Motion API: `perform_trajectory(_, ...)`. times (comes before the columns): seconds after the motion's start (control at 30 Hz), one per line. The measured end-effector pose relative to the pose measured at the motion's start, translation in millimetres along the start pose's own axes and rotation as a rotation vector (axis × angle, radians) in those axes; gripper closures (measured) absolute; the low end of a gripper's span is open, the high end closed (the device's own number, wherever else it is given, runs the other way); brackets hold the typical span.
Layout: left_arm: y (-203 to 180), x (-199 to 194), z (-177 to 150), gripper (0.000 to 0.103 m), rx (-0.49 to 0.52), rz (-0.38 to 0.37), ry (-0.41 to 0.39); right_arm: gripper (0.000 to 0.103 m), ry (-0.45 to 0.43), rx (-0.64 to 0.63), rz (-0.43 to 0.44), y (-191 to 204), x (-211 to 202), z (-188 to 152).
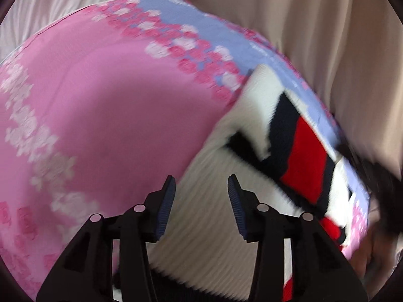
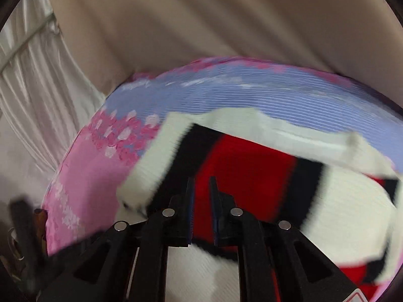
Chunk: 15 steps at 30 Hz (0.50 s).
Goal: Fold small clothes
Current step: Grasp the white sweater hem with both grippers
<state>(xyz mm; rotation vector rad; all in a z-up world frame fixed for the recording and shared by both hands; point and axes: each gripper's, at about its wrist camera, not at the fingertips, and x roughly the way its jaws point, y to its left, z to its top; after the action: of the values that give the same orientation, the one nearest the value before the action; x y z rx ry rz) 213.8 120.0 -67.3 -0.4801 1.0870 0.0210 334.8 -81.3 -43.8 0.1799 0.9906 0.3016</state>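
A white knitted garment [image 1: 201, 226] with red and black stripes lies on a pink and lilac floral cover [image 1: 100, 105]. Left tool [image 1: 201, 206] gapes empty above it; right tool [image 2: 201, 206] is nearly closed, pinching nothing visible

One knitted garment [image 1: 209, 216], one floral sheet [image 1: 100, 115], two curtains [image 2: 176, 25].

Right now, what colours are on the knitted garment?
White, with black and red blocks on the knitted garment; clearest in the right wrist view.
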Motion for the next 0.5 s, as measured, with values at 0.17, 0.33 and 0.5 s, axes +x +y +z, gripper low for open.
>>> perform_trajectory(0.17, 24.7, -17.9, -23.4, 0.056, 0.088, 0.052, -0.011, 0.096, 0.095, 0.012, -0.038, 27.4, 97.8, 11.7)
perform_trajectory(0.33, 51.2, -27.9, -40.4, 0.054, 0.070, -0.009, 0.042, 0.093, 0.070, 0.114, -0.013, 16.7, 62.3, 6.6)
perform_trajectory(0.5, 68.5, -57.0, -72.7, 0.026, 0.126, -0.069, 0.076, 0.057, -0.057, 0.222, -0.063, -34.8, -68.0, -92.0)
